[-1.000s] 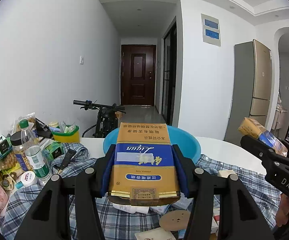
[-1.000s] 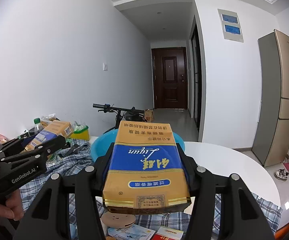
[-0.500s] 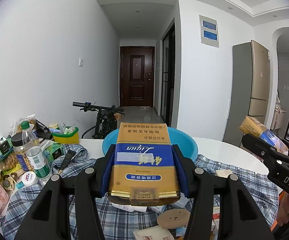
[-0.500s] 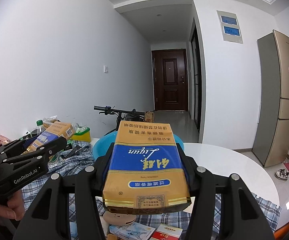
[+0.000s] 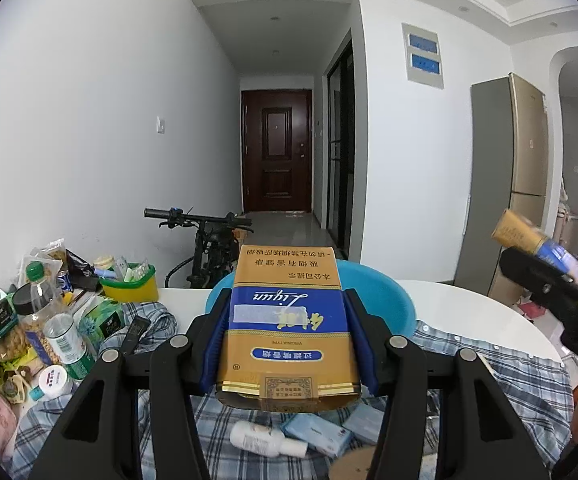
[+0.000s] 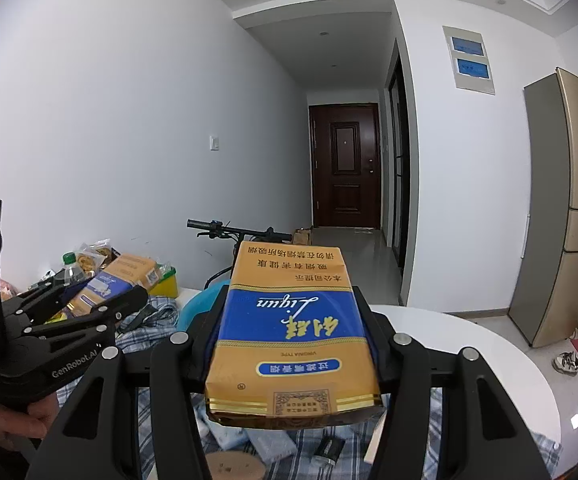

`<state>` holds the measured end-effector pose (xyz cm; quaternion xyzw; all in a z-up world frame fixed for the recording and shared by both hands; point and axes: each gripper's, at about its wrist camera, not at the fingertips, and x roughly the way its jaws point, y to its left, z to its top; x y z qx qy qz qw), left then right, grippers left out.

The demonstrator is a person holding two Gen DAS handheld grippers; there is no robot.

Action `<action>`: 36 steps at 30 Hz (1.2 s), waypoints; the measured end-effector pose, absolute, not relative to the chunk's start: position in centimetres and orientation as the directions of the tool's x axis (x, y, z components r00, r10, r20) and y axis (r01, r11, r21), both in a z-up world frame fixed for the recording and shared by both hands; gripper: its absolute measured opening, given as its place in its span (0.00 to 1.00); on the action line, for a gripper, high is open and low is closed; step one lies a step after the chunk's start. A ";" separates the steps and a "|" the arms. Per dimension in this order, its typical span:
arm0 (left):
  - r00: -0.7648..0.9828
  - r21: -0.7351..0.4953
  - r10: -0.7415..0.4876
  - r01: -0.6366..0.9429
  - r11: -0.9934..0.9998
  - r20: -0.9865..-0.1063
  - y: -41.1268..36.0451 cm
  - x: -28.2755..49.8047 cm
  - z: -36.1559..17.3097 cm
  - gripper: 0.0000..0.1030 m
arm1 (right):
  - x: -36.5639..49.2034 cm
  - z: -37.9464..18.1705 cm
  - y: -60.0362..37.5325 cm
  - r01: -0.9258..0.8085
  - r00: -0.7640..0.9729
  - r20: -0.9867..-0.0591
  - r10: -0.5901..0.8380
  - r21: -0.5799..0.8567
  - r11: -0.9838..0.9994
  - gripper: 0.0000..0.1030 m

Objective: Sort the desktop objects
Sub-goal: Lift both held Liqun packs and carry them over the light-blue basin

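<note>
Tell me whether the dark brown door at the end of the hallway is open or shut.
Shut. The dark brown door sits flush in its frame in both wrist views, with no gap showing around it.

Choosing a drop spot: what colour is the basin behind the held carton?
Blue basin; clearest in the left wrist view.

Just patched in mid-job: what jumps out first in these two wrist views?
Each tool grips a gold-and-blue carton: the left tool holds the left carton, the right tool the right carton. Beyond them sits a blue basin on the checked cloth, with snack clutter at the left.
</note>
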<state>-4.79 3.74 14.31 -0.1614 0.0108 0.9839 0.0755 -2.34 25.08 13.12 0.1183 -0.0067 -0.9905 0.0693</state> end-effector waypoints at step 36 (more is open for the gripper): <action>-0.953 -0.059 0.174 -0.165 -0.985 -0.247 4.3 -28.0 16.8 0.54 | -22.9 14.9 25.8 0.162 -0.965 -0.200 -0.167 0.040 -0.986 0.52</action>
